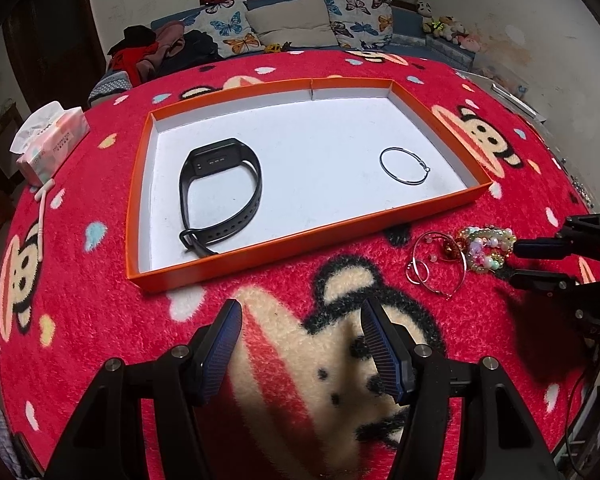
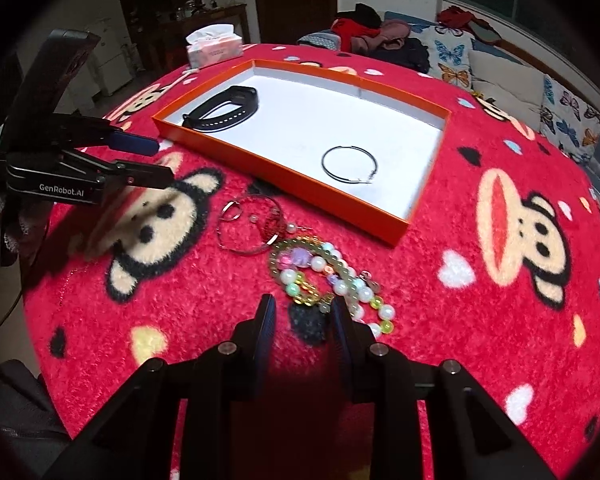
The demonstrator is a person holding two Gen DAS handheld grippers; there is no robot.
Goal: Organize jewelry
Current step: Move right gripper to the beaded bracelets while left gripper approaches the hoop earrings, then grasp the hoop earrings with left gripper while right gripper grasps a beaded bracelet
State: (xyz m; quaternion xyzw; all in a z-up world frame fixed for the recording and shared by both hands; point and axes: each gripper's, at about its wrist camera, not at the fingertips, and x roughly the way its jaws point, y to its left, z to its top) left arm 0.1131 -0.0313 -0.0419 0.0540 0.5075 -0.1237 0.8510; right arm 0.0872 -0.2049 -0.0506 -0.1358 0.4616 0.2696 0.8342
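The beaded bracelets (image 2: 332, 284) lie in a loose heap on the red monkey-print blanket (image 2: 500, 320), just outside the near long edge of the orange tray (image 2: 284, 178), towards its hoop-end corner; the heap's long axis runs slantwise from the tray's edge to the right gripper (image 2: 302, 312). That gripper's jaws stand partly open, its right-hand finger touching the nearest beads, nothing clamped between the pads. Touching the heap on its other side sit thin metal bangles (image 2: 248, 228), lying flat. Inside the tray a dark hoop (image 2: 350, 164) rests flat near the near edge. At the opposite end, the black watch band (image 1: 220, 192) lies on its side, looped, long axis along the short wall. The left gripper (image 1: 300, 348) hovers over the blanket with jaws spread, holding nothing. A tissue pack (image 1: 52, 140) sits at the blanket's far edge.
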